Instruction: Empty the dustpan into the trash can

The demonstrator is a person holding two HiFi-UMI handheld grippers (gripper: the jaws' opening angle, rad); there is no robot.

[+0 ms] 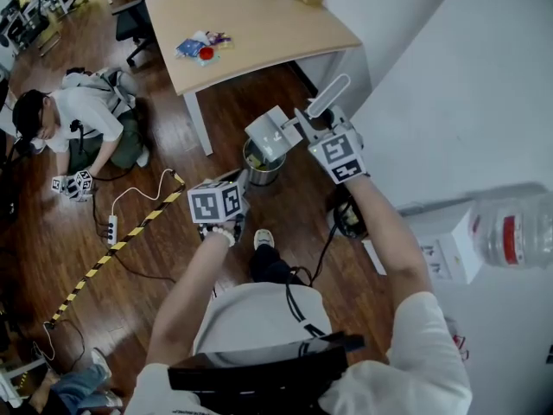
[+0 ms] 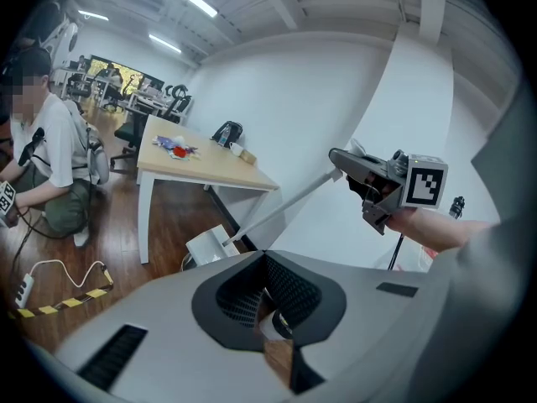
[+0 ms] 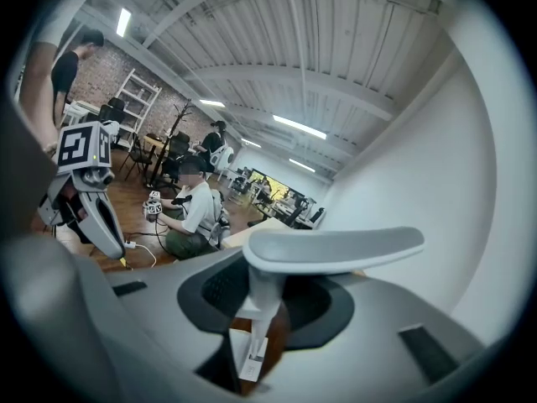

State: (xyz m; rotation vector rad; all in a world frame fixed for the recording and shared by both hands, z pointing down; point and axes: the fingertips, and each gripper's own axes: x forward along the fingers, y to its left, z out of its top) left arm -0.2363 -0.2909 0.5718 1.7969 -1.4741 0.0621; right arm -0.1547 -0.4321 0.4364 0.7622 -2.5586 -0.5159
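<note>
The right gripper [image 1: 316, 126] is pinching the long white handle [image 3: 262, 305] of the dustpan [image 1: 273, 133]. In the right gripper view its jaws are standing partly apart, with the handle's stem clamped between the pads and the crossbar grip [image 3: 336, 248] sitting just above them. From that hold the dustpan is hanging tilted in the air, right over the open mouth of the metal trash can [image 1: 260, 170], which is standing on the wooden floor [image 1: 104, 258] beside a leg of the table [image 1: 259, 50]. The left gripper [image 1: 233, 188] is hovering just beside the trash can's left side, apart from the dustpan. In the left gripper view its jaws are pressing together at the tips, holding nothing, with only a strip of floor showing through the gap behind them.
</note>
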